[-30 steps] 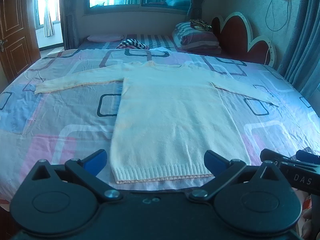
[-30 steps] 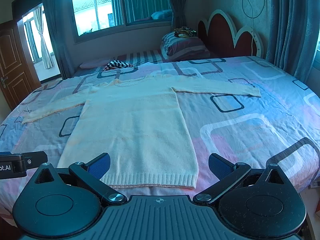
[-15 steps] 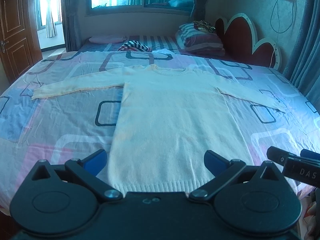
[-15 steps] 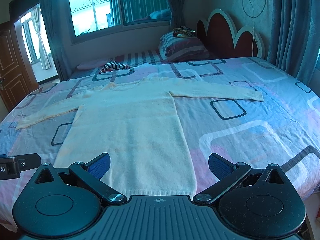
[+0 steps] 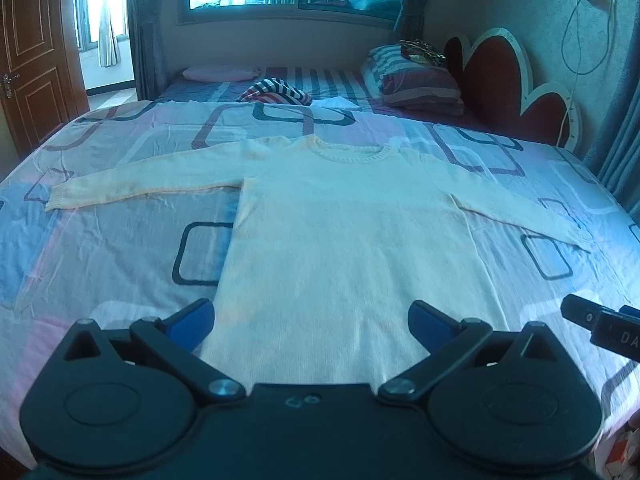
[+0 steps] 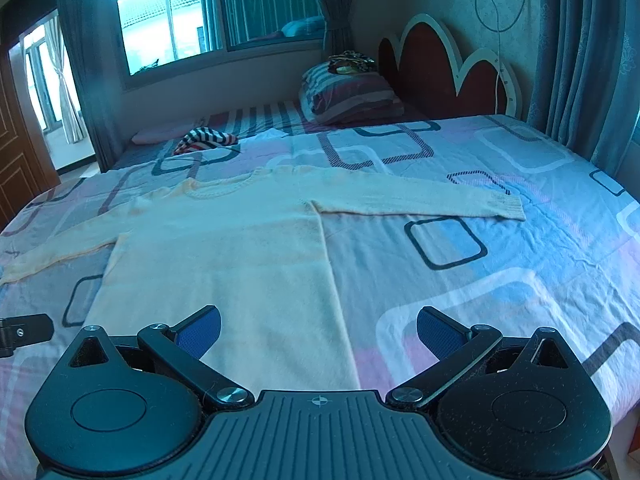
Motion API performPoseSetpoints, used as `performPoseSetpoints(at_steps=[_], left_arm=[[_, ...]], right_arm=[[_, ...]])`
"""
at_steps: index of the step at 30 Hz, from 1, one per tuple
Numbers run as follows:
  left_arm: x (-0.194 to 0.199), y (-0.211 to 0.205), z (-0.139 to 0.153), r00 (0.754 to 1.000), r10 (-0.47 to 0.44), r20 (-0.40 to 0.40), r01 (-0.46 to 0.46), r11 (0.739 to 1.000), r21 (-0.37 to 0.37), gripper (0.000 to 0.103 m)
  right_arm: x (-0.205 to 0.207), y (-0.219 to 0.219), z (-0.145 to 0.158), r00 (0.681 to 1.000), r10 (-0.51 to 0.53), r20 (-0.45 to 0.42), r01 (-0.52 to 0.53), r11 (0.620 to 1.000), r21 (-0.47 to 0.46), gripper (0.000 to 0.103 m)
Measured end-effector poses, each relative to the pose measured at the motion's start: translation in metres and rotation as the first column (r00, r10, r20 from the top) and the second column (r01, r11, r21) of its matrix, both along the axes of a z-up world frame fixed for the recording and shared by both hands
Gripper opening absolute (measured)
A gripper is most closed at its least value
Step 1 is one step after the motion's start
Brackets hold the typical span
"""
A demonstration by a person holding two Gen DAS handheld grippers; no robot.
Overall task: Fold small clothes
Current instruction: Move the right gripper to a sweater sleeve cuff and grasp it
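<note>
Sweater (image 5: 352, 240) flat on bed (image 5: 100, 240), sleeves out, unfolded; left tool (image 5: 311, 322) and right tool (image 6: 318, 328) wide and empty above hem; next, likely gripping a sleeve.

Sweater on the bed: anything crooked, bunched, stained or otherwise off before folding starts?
Nothing stands out. The cream sweater lies flat and face-up on the patterned bedspread, both sleeves spread sideways, neckline away from the grippers. The left gripper and right gripper are open, holding nothing.
</note>
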State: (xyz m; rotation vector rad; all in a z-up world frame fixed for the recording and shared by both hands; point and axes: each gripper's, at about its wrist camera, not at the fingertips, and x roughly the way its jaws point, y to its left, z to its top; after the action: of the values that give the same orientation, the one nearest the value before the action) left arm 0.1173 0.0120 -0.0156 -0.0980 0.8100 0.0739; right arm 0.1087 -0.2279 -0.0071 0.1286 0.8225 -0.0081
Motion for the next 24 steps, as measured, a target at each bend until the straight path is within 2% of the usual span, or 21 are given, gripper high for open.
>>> performPoseSetpoints(at_steps=[11,17,24], left_arm=[[0.061,-0.018,-0.012,0.999,0.048,0.004,-0.048,0.999,0.006,0.102],[0.097,-0.032,-0.029,0.999,0.044,-0.020,-0.045,0.999,-0.007,0.102],[0.142,-0.050,-0.043,0.999,0.030,-0.026,-0.030,0.999,0.025,0.102]], right_arm=[[0.068,-0.055,-0.024,0.998,-0.057,-0.016,0.057,0.998,-0.021,0.103],[0.108,-0.099,-0.049,0.993,-0.110,-0.038,0.109,0.994,-0.026,0.103],[0.150,-0.141,-0.080,0.985,-0.158,-0.063,0.156,0.987,-0.037,0.103]])
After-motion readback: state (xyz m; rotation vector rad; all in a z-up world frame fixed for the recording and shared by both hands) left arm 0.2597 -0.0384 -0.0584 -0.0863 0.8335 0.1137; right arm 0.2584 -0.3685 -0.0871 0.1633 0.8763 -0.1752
